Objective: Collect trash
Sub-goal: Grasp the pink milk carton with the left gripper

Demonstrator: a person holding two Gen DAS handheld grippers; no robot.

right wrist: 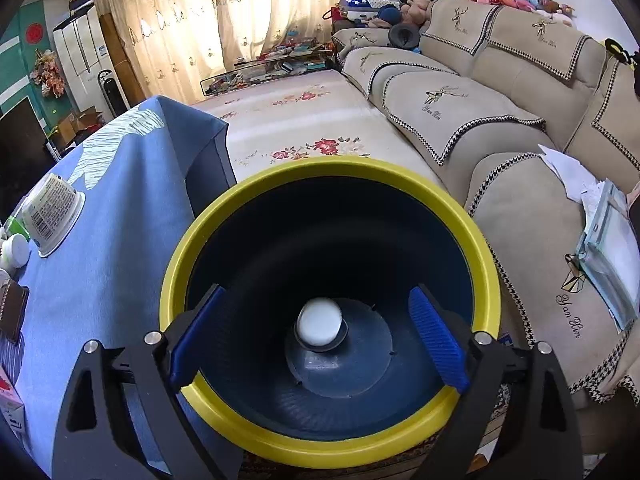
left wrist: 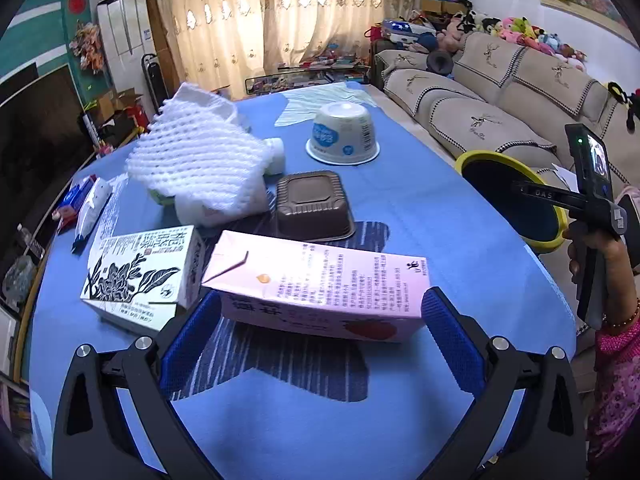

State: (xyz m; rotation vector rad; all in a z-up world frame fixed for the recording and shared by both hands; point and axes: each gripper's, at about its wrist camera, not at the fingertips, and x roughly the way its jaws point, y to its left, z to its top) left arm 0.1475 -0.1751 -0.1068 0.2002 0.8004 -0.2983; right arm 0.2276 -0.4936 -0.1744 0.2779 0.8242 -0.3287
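the pink carton (left wrist: 320, 284) lies at lower centre of my left view, long axis across the frame, between my left gripper's (left wrist: 320, 320) spread jaws, nearer than my right gripper (right wrist: 318, 330), spread empty over the bin (right wrist: 240, 436).

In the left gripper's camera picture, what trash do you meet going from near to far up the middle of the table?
Pink carton → brown tray → upside-down white cup → pale sheet at the far edge.
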